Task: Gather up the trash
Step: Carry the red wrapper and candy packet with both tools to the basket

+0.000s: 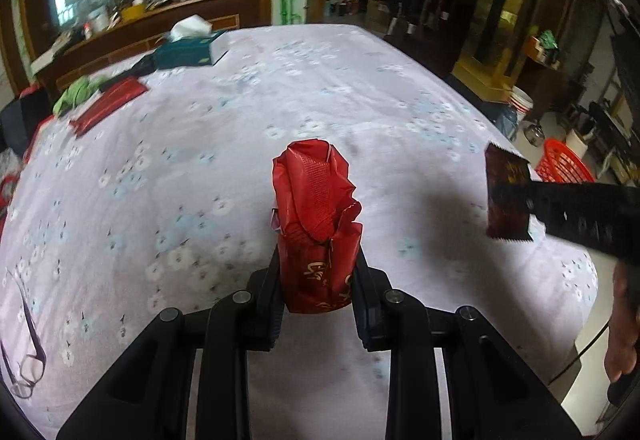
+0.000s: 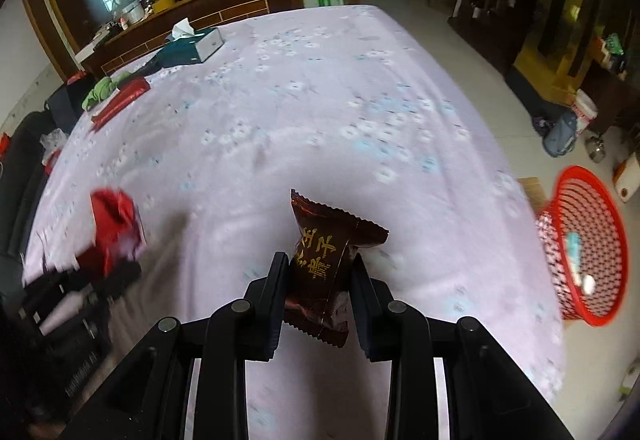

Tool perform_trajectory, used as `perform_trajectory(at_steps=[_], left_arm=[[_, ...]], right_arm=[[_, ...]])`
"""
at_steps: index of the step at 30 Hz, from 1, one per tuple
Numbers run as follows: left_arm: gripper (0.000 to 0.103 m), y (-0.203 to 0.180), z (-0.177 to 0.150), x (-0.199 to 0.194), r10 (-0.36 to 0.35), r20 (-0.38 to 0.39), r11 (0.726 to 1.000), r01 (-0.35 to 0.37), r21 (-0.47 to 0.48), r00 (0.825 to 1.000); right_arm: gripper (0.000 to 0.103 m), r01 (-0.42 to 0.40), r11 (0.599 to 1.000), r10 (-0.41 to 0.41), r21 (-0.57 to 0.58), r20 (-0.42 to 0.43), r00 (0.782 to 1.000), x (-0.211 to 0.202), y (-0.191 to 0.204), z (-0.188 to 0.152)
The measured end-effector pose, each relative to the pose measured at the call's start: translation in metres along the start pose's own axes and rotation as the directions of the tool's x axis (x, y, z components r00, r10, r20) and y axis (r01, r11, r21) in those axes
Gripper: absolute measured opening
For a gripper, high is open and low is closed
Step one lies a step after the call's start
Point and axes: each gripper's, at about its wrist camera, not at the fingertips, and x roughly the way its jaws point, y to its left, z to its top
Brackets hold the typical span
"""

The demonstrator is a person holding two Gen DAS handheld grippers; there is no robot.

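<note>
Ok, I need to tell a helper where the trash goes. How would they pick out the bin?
Start at the big table with the pale floral cloth and go to its right-hand edge. On the floor just past it stands the red basket, an open plastic mesh; nothing else red there is see-through.

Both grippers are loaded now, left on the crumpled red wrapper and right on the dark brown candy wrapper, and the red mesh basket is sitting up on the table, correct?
Not quite. The red mesh basket is off the table, beyond its right edge and lower down, as the right wrist view shows. The rest holds: left gripper on the crumpled red wrapper, right gripper on the dark brown candy wrapper.
</note>
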Motion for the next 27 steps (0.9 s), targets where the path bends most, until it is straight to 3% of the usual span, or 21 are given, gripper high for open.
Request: perform_trajectory(at_steps=[13, 27], left_arm=[[0.027, -0.092, 0.016, -0.018, -0.002, 0.062, 0.998, -0.002, 0.063, 0.998], [0.027, -0.170, 0.026, -0.015, -0.049, 0.056, 0.986, 0.040, 0.159, 0.997]], right_arm=[[0.032, 0.057, 0.997, -0.052, -0.060, 0.071, 0.996, -0.044, -0.068, -0.038], [0.032, 0.063, 0.996, -0.070, 0.069, 0.108, 0.992, -0.068, -0.143, -0.053]])
